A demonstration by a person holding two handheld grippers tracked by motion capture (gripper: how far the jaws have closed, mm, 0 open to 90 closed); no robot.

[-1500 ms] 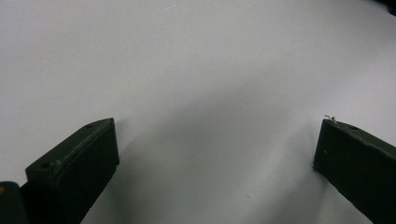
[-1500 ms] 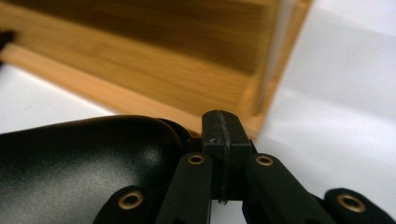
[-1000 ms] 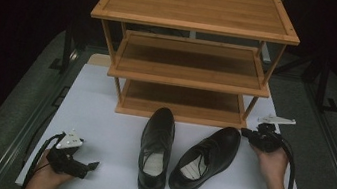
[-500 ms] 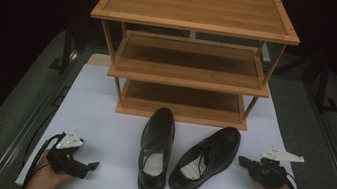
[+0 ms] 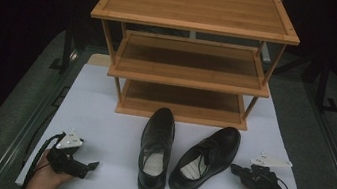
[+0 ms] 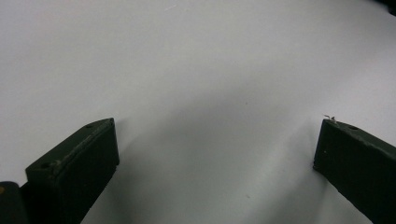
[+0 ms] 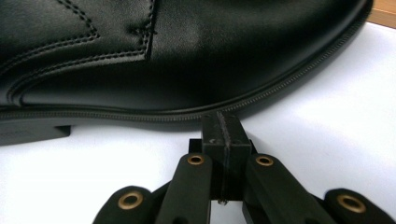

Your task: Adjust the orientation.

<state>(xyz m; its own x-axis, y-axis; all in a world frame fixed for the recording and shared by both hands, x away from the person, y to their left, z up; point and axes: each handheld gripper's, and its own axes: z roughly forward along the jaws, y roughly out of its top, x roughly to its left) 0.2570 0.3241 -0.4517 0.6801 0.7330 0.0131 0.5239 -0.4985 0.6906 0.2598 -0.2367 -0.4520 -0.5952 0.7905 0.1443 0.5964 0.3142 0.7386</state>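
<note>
While sitting pressed together and empty, right gripper (image 5: pixel 238 169) tips nearly touching the sole edge of right shoe (image 5: pixel 207 158), at 3 o'clock of it. Left shoe (image 5: pixel 156 148) lying just beside at 9 o'clock, toes toward shelf rack (image 5: pixel 186 79) at 12. Left gripper (image 5: pixel 90 166) resting wide apart on white table (image 5: pixel 102 115), holding nothing. Risking a shove: closed tips nudging shoe into its mate rather than gripping. Needing jaws spread first; slick leather likely slipping under a shallow pinch.
</note>
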